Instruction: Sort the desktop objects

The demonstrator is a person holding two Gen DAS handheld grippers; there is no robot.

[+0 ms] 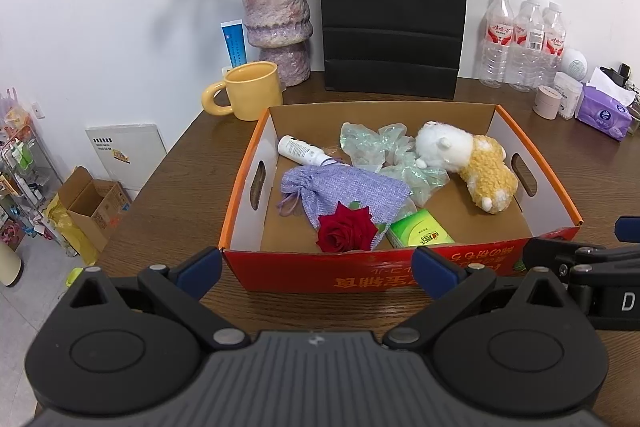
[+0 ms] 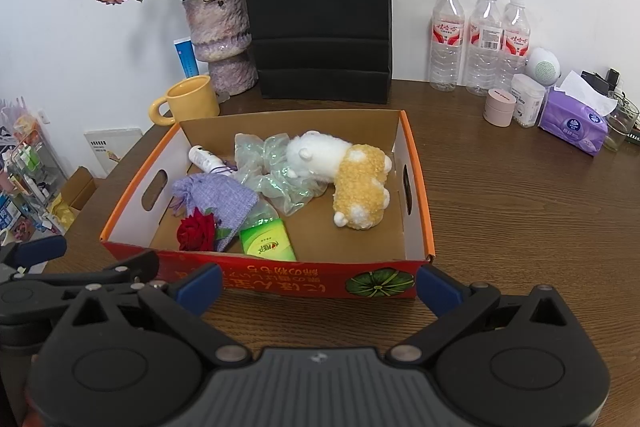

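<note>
An open red-and-orange cardboard box (image 1: 532, 167) (image 2: 416, 187) sits on the brown wooden table. Inside lie a white-and-yellow plush toy (image 1: 468, 163) (image 2: 352, 175), a lilac drawstring pouch (image 1: 344, 191) (image 2: 218, 195), a red rose (image 1: 346, 231) (image 2: 196, 233), a green tissue pack (image 1: 420, 233) (image 2: 268, 239), a white bottle (image 1: 300, 151) (image 2: 204, 157) and crumpled clear film (image 1: 372, 143) (image 2: 272, 167). My left gripper (image 1: 318, 273) is open in front of the box's near wall, empty. My right gripper (image 2: 318, 287) is open there too, beside the left one, holding nothing.
Behind the box stand a yellow mug (image 1: 248, 91) (image 2: 188, 101), a vase of dried roses (image 1: 276, 27) (image 2: 220, 35) and a black paper bag (image 1: 392, 11) (image 2: 320, 11). Three water bottles (image 2: 480, 43), a pink jar (image 2: 499, 107) and purple tissues (image 2: 572, 125) occupy the back right. The table's left edge drops to cluttered floor.
</note>
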